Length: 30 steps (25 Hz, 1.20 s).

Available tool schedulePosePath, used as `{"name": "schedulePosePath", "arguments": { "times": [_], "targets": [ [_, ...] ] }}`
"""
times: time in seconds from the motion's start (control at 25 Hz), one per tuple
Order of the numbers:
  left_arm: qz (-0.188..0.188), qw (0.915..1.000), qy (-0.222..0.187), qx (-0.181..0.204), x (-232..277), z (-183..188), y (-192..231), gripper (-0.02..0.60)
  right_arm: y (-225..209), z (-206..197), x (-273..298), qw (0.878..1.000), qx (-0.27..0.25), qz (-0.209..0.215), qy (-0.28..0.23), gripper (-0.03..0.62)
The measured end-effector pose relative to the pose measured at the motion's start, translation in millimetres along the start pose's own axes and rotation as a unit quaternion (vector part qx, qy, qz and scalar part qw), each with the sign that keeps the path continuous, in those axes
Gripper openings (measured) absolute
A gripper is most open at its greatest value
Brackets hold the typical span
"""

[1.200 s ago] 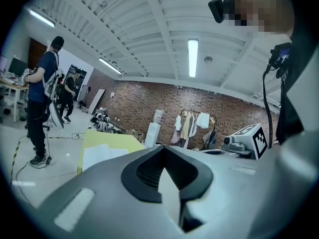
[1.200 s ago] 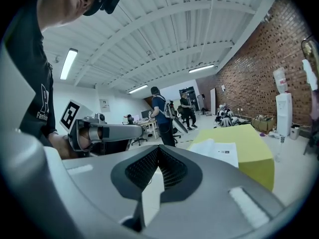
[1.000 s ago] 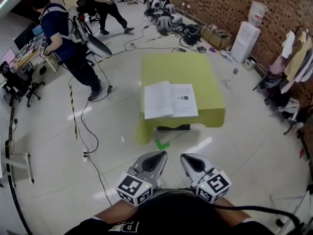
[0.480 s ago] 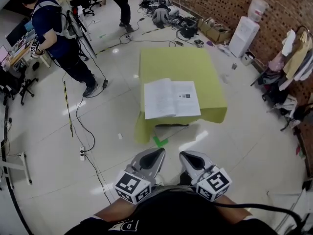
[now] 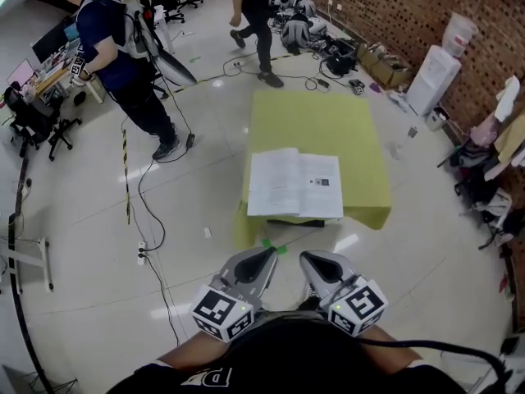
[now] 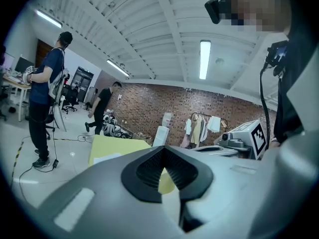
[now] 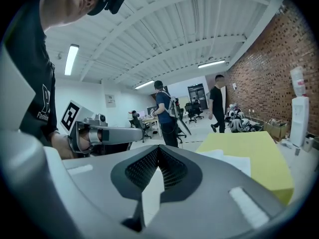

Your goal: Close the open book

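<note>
On the yellow-green table (image 5: 316, 121), open book (image 5: 295, 185) lies slightly nearer than before.

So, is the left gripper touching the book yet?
Apart. The head view shows the left gripper held back, with bare floor between it and the book on the table.

Bright ceiling strip lights, fisheye edges
</note>
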State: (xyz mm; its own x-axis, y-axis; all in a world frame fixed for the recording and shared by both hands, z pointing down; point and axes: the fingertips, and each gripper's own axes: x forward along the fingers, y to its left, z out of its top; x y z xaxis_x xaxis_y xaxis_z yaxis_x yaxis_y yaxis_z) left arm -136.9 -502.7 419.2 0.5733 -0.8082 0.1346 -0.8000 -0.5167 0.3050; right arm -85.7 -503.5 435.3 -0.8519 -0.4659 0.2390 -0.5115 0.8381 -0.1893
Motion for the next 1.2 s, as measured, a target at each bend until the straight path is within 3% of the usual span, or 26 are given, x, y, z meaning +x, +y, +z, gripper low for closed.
{"name": "schedulePosePath", "arguments": {
  "times": [0.32,0.72,0.96,1.2],
  "targets": [
    [0.009,0.9999,-0.007,0.0,69,10,-18,0.006,-63,12,-12,1.0,-0.004,0.029,-0.003,0.008],
    [0.049,0.9987,-0.01,-0.005,136,17,-28,0.006,-140,21,-28,0.998,0.003,0.061,-0.01,0.008],
    [0.083,0.9965,-0.015,-0.001,151,14,-18,0.008,-161,12,-33,0.997,0.005,0.075,-0.01,0.008],
    [0.103,0.9942,0.022,-0.022,149,-3,15,0.006,-182,-2,-21,0.998,0.026,0.061,-0.001,0.008]
  ]
}}
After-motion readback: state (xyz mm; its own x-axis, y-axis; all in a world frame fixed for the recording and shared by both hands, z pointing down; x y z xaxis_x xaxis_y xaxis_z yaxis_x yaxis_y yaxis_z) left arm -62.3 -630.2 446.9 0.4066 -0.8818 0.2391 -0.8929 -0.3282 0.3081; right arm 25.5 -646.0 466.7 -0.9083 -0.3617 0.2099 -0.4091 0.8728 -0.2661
